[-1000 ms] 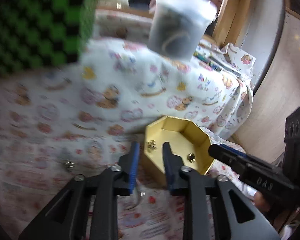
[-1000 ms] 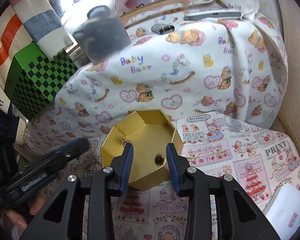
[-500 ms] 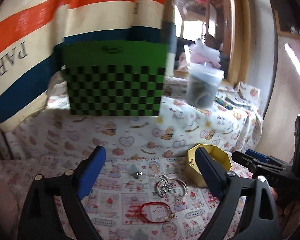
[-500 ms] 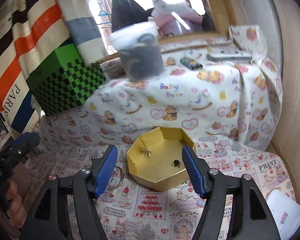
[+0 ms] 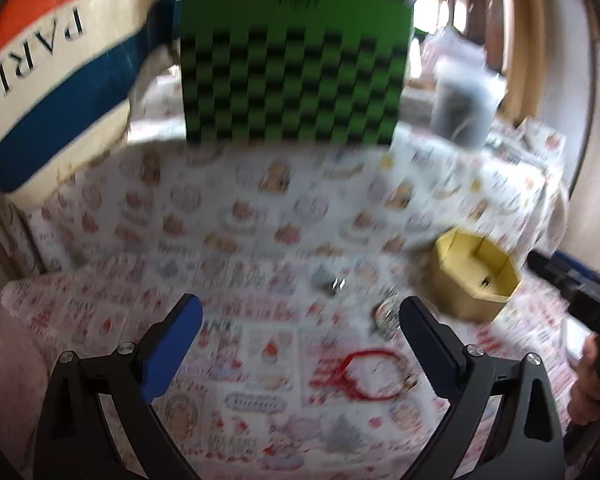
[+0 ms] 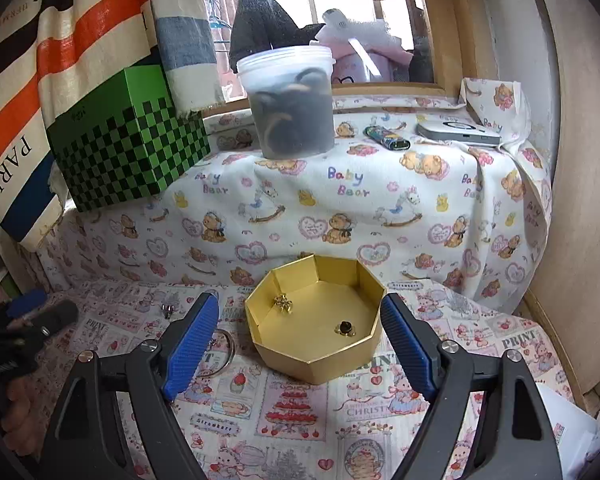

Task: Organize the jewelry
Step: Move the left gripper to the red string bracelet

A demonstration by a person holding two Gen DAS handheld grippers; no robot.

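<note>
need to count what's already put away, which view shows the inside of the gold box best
The right wrist view: the gold box sits sharp and centred, its floor open to view with a gold charm and a dark stud inside. The left wrist view is blurred, with the box off to the right.

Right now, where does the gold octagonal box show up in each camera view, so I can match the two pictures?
Left wrist view: the gold octagonal box sits at the right, blurred, just beyond the right jaw.
Right wrist view: the box sits at centre, between the open jaws but farther off.
Shared landmark: the green checkered box, behind on the raised ledge.
</note>
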